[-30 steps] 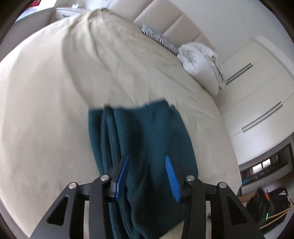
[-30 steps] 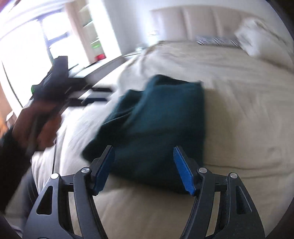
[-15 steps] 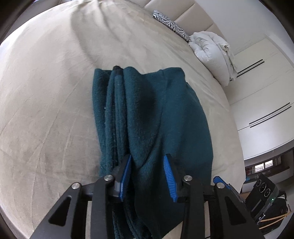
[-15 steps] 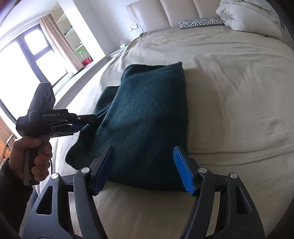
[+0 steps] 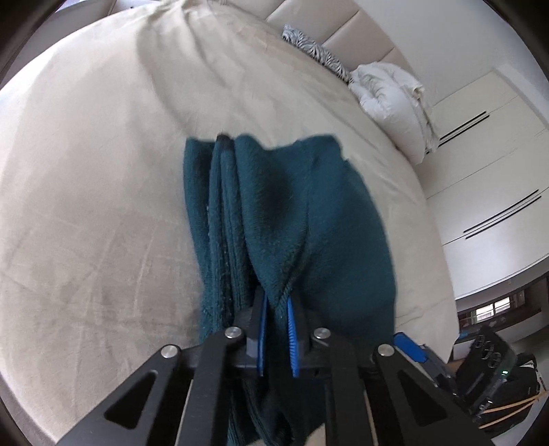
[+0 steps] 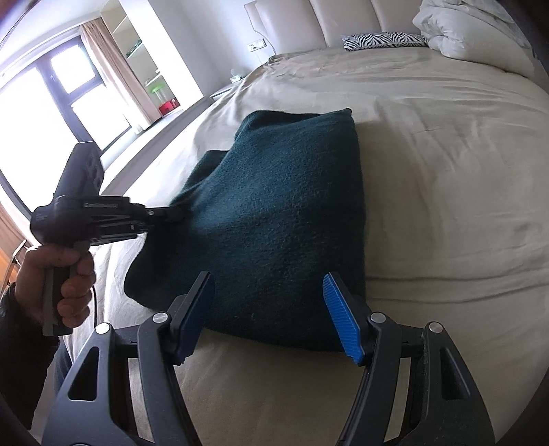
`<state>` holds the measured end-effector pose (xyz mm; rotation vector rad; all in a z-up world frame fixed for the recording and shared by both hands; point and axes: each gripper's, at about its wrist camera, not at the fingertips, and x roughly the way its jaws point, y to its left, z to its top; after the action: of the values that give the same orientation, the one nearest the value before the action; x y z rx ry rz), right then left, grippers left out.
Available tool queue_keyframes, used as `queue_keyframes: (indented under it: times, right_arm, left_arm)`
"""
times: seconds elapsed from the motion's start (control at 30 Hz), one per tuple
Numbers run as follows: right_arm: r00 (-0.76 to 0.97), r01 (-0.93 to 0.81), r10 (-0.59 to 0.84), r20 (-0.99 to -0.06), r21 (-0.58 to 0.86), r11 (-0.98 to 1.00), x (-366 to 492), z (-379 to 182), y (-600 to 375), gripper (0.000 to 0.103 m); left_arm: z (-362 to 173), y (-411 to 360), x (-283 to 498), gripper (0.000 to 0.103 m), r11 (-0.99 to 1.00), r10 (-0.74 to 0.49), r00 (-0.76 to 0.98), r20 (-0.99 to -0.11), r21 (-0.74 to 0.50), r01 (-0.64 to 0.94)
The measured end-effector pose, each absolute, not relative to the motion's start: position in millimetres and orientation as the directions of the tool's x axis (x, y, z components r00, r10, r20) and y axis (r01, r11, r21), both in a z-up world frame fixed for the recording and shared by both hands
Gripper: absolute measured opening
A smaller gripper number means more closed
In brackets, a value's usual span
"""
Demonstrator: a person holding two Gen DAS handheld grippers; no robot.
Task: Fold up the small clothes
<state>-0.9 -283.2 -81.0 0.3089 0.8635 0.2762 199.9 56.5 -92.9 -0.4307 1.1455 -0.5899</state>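
Note:
A dark teal fleece garment [image 5: 291, 219] lies folded on the beige bed [image 5: 85, 206]. My left gripper [image 5: 276, 308] is shut on the garment's near edge, with cloth pinched between the blue pads. In the right wrist view the garment [image 6: 284, 212] is a folded rectangle, and the left gripper [image 6: 175, 216] bites its left edge and lifts it a little. My right gripper [image 6: 271, 308] is open and empty, hovering just above the garment's near edge.
A white duvet [image 5: 394, 99] and a zebra-print pillow [image 5: 312, 48] lie at the padded headboard [image 6: 343, 24]. White wardrobes [image 5: 490, 171] stand to the right of the bed. A window and shelves [image 6: 85, 85] stand to the left.
My left gripper has closed from open onto the garment's near edge. The right gripper has stayed open and settled over the garment's near edge.

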Motion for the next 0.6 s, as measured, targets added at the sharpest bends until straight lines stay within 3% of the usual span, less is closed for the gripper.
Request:
queue_keyframes:
  times: [0.1,0.23,0.3,0.37,0.43,0.6]
  right_arm:
    - [0.626,-0.108,0.356,-0.694,0.375,0.921,0,-80,-284,0.064]
    - [0.606,-0.099,0.355,-0.712,0.375,0.922,7,-87,-280,0.064]
    - [0.607,-0.095,0.361,-0.708,0.386,0.917,7,-87,-280,0.064]
    - [0.618,-0.101,0.365,-0.696,0.391,0.915,4,-85,-282,0.064]
    - [0.622,-0.099,0.357,-0.696,0.383,0.918,5,-85,-286,0.064]
    - [0.653,-0.040,0.347,-0.674,0.426,0.904,11,-83,-307,0.064]
  left_arm:
    - [-83,60,198,0.012,0.769,-0.638,0.313,-0.704,-0.595,0.232]
    - [-107,48,203,0.017,0.795,-0.606,0.242,-0.757,-0.569,0.211]
    - [-109,52,199,0.026,0.772,-0.635,0.253,-0.730,-0.610,0.179]
    - [-101,55,192,0.045,0.760,-0.649,0.276,-0.709,-0.626,0.176]
    - [-88,61,179,0.055,0.785,-0.616,0.338,-0.712,-0.593,0.179]
    - [-86,58,150,0.056,0.794,-0.607,0.328,-0.724,-0.572,0.206]
